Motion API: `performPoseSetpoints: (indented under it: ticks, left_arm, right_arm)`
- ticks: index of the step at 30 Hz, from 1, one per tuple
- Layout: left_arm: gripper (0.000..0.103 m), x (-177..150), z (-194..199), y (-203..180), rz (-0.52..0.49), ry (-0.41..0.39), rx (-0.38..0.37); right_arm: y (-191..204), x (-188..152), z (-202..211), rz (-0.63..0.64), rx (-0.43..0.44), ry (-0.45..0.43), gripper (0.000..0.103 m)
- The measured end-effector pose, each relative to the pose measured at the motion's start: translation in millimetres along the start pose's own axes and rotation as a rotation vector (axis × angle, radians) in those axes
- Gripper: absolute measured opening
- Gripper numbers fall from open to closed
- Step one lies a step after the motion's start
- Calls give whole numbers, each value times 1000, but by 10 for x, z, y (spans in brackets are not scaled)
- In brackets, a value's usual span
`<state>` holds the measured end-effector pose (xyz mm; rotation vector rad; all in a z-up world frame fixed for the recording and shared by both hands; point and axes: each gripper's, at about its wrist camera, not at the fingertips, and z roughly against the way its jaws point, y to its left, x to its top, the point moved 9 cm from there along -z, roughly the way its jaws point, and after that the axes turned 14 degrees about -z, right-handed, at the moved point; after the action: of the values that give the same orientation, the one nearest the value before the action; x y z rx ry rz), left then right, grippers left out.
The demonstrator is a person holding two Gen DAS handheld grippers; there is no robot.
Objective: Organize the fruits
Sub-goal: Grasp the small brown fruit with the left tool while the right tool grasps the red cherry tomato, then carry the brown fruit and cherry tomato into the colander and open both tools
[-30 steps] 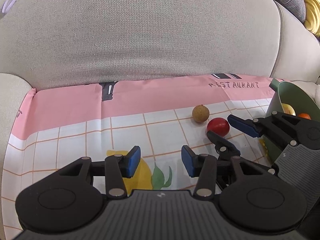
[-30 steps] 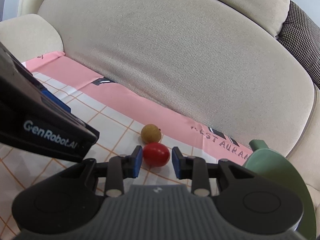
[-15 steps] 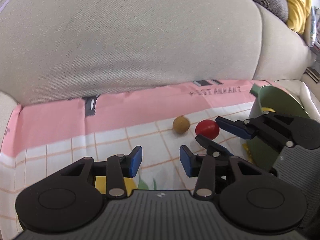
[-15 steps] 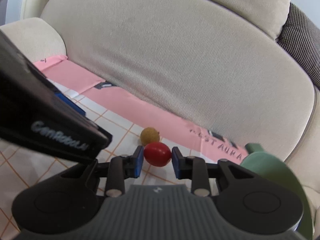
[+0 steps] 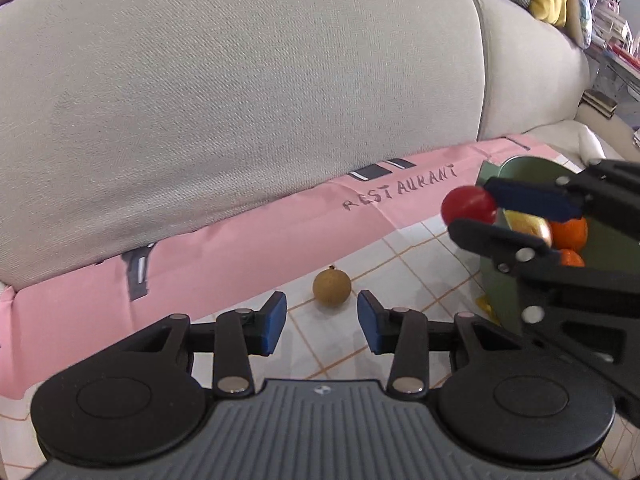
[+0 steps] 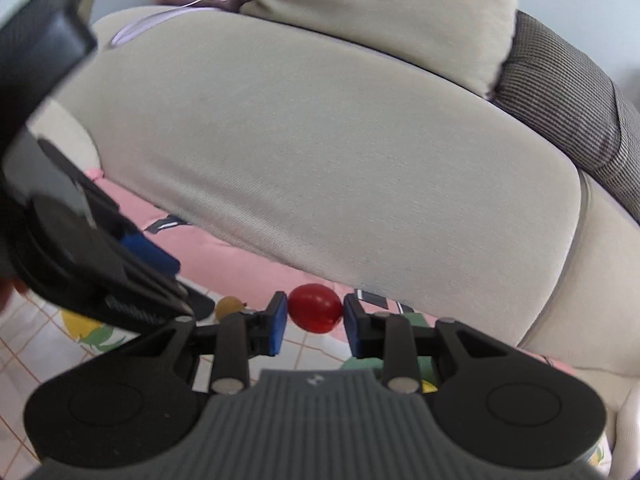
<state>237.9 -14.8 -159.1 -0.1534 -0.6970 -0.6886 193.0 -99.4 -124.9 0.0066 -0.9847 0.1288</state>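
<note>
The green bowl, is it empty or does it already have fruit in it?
Not empty. In the left wrist view the green bowl already holds orange fruits and a yellowish one.

A printed cloth (image 5: 240,256) lies over the sofa seat, its far edge against the backrest cushion (image 5: 240,100). A longan (image 5: 331,289) sits on the cloth just beyond the left gripper (image 5: 321,322). To its right stands a bowl (image 5: 520,168) holding several fruits. The right gripper (image 6: 314,328) holds a tomato (image 6: 315,308) off the cloth, beside the bowl's rim.
</note>
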Motion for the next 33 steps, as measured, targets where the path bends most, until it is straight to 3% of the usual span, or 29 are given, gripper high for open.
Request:
performPoseSetpoints:
  ticks: [20, 33]
  left_arm:
    - [29, 69, -350, -67, 7, 45, 9]
    - [29, -14, 260, -74, 115, 10, 85]
  right_arm:
    - [-151, 56, -90, -40, 25, 15, 27]
    - [-89, 84, 132, -68, 72, 22, 27]
